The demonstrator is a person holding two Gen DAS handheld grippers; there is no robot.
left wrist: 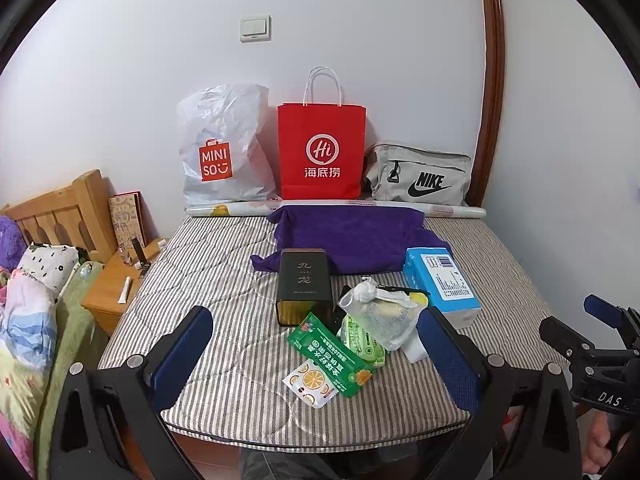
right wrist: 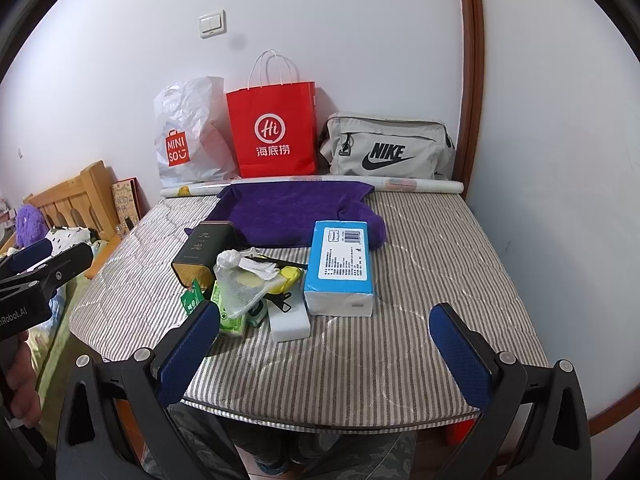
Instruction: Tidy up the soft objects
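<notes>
The left gripper (left wrist: 316, 354) is spread wide and holds nothing, hovering over the near edge of the striped mattress (left wrist: 224, 304); its right pad sits just beside the white block (left wrist: 418, 350). The right gripper (right wrist: 325, 354) is equally wide and empty, above bare mattress near the front edge. Between them lies a cluster: dark tin (left wrist: 305, 286), green packets (left wrist: 334, 354), mesh pouch (left wrist: 384, 316), and blue tissue pack (right wrist: 340, 266). The purple towel (right wrist: 288, 212) lies beyond, before the bags at the far wall. The right half of the mattress is open.
</notes>
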